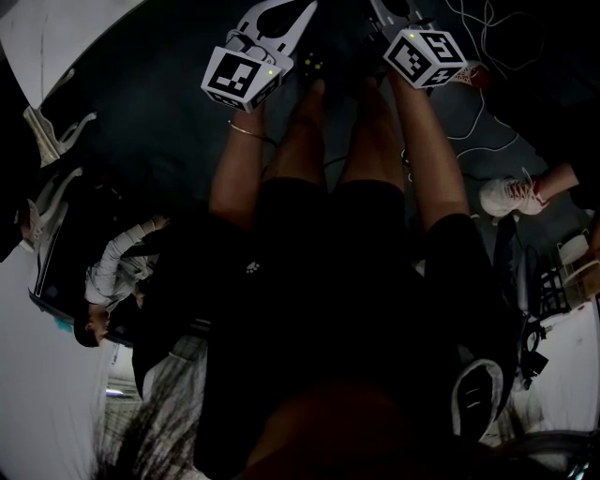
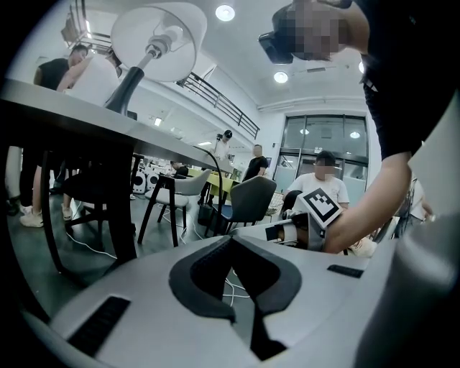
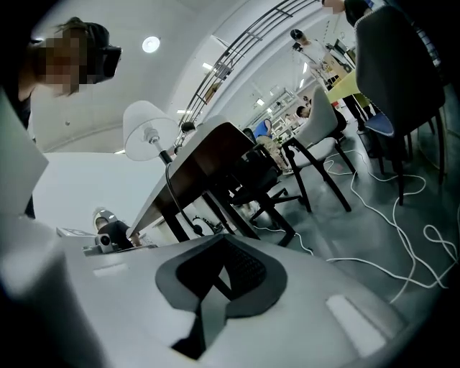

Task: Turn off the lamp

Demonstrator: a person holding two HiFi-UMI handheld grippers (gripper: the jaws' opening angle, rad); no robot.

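The lamp (image 2: 158,39) has a white shade and a dark stem, and stands on a dark table (image 2: 72,115); I see it from below, with its bulb showing inside the shade. In the right gripper view the same lamp (image 3: 147,129) stands up and to the left on that table (image 3: 208,151). Both grippers are held low, well away from it. My left gripper (image 2: 230,238) is shut with nothing between its pads. My right gripper (image 3: 224,237) is shut and empty too. In the head view the left gripper (image 1: 279,17) and right gripper (image 1: 401,11) are out in front of the person's knees.
Chairs (image 2: 248,201) and dark table legs (image 2: 122,215) stand ahead. White cables (image 3: 402,237) trail over the floor. A seated person (image 2: 323,187) is behind my right gripper's marker cube (image 2: 320,207). Another person's white sneaker (image 1: 511,195) is at the right.
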